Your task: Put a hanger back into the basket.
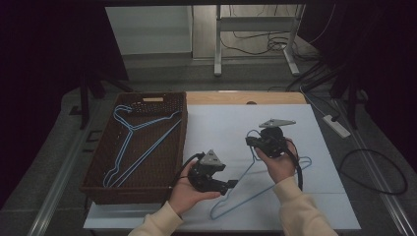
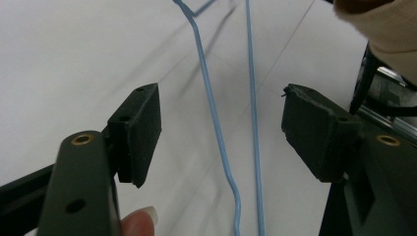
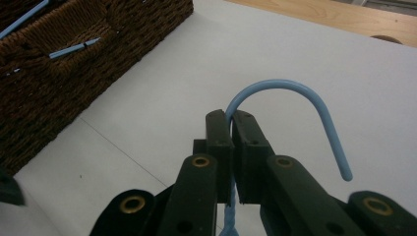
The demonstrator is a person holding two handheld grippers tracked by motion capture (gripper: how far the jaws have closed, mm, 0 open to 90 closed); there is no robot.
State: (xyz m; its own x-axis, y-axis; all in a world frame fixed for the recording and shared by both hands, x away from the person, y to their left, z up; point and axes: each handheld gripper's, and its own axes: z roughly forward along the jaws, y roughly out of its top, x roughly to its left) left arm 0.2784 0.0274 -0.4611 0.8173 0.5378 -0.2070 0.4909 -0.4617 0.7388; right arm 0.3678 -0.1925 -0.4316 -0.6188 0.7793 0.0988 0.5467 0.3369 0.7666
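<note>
Right hand-held gripper point(image 3: 231, 142) pinching blue hanger point(image 1: 255, 189) by its hook, left hand-held gripper point(image 2: 221, 132) wide apart around hanger wires, over white worktop point(image 1: 221, 128)

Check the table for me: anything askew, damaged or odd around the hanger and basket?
Nothing stands out. The right tongs are shut on the neck of the blue hanger on the white sheet; the open left tongs straddle its wires. Other hangers lie flat in the wicker basket.

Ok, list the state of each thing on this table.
Right gripper: shut on the hanger's neck.
Left gripper: open, two hanger wires between its pads.
Blue hanger: held at the hook, lower end on the table.
Basket: holds blue hangers.
</note>
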